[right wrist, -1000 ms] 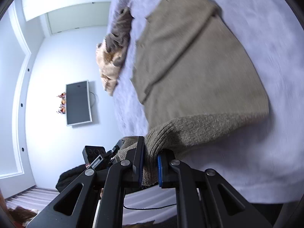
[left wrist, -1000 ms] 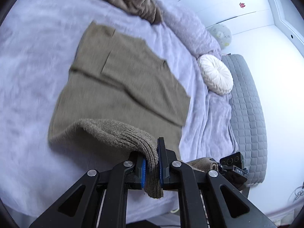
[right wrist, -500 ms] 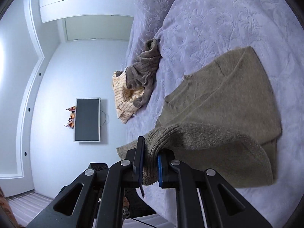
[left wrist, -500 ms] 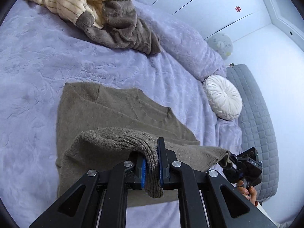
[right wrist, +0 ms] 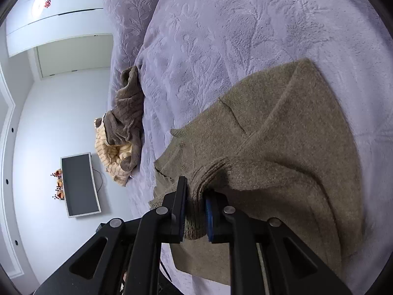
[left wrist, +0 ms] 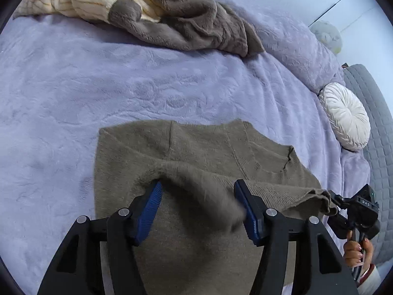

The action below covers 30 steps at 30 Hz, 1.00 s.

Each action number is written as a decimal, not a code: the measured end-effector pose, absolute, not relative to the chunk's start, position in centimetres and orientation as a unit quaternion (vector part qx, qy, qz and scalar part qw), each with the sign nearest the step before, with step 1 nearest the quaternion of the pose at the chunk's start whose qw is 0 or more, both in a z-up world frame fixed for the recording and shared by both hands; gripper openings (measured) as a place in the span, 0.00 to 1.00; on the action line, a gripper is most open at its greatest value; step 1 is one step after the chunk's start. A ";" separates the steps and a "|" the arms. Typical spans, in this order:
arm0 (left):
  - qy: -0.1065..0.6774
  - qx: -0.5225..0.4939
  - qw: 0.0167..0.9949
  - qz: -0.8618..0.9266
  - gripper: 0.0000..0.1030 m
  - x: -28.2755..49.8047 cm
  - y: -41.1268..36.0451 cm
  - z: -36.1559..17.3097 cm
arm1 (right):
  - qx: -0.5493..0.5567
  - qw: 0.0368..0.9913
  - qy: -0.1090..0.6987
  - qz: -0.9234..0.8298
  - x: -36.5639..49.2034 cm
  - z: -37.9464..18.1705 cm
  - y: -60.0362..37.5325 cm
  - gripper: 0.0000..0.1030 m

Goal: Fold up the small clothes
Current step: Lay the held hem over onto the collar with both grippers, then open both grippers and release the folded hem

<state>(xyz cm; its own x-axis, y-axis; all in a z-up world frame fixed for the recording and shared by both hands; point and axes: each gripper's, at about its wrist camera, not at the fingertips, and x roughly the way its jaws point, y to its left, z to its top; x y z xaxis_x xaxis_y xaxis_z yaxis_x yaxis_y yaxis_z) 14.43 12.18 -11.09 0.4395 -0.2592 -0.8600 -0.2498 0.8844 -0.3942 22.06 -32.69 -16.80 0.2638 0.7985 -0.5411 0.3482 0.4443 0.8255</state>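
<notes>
An olive-brown knit sweater (left wrist: 196, 152) lies on the lilac bedspread (left wrist: 98, 78), its lower hem folded up over its body. My left gripper (left wrist: 197, 207) is open, its blue pads on either side of the blurred hem, which slips out between them. My right gripper (right wrist: 195, 215) is shut on the ribbed hem of the sweater (right wrist: 282, 147) and holds that corner just above the garment. The right gripper also shows in the left wrist view (left wrist: 353, 211), holding the hem's far corner.
A heap of cream striped and brown fleece clothes (left wrist: 147, 7) lies at the far side of the bed, also in the right wrist view (right wrist: 122, 132). A round white cushion (left wrist: 346, 115) and a grey quilted headboard (left wrist: 375, 132) are to the right. A wall television (right wrist: 78, 184) hangs beyond the bed.
Both grippers carried the hem forward over the sweater, folding it in half. The left gripper has opened and let go of the hem; the right still grips it.
</notes>
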 end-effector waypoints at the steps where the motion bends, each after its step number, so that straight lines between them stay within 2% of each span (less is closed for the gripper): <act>1: 0.524 -0.237 0.818 0.001 0.60 14.3 12.4 -10.6 | 0.497 0.622 0.577 0.179 22.3 -16.6 -32.8 0.18; 2: 0.520 -0.235 0.821 0.003 0.60 14.2 12.6 -10.2 | 0.496 0.624 0.577 0.179 22.5 -16.4 -32.8 0.20; 3: 0.515 -0.232 0.825 0.005 0.60 14.1 12.8 -9.8 | 0.491 0.628 0.576 0.179 22.7 -16.1 -32.8 0.29; 4: 0.511 -0.229 0.828 0.006 0.60 14.0 13.0 -9.4 | 0.485 0.634 0.575 0.179 22.9 -15.7 -32.9 0.45; 6: 0.507 -0.220 0.834 0.005 0.60 13.8 13.3 -8.8 | 0.473 0.654 0.563 0.175 23.1 -14.5 -33.2 0.59; 14: 0.511 -0.251 0.821 -0.037 0.60 13.6 12.6 -9.3 | 0.372 0.712 0.570 0.173 23.2 -11.9 -32.8 0.55; 20: 0.527 -0.228 0.816 -0.064 0.60 14.8 9.8 -10.4 | 0.308 0.707 0.613 0.173 22.5 -13.8 -30.7 0.54; 23: 0.536 -0.195 0.821 -0.018 0.60 16.4 10.0 -11.7 | 0.269 0.708 0.636 0.147 22.1 -15.5 -30.4 0.54; 30: 0.565 -0.209 0.797 0.052 0.60 15.2 14.9 -13.8 | 0.287 0.717 0.627 0.104 21.1 -15.3 -33.6 0.54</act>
<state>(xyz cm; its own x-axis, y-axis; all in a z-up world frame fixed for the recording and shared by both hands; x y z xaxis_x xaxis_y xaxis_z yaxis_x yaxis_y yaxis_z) 15.18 14.95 -13.75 0.3568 -0.1529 -0.9216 -0.3191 0.9072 -0.2741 21.08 -33.55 -15.25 0.1931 0.5092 -0.8387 0.2110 0.8132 0.5424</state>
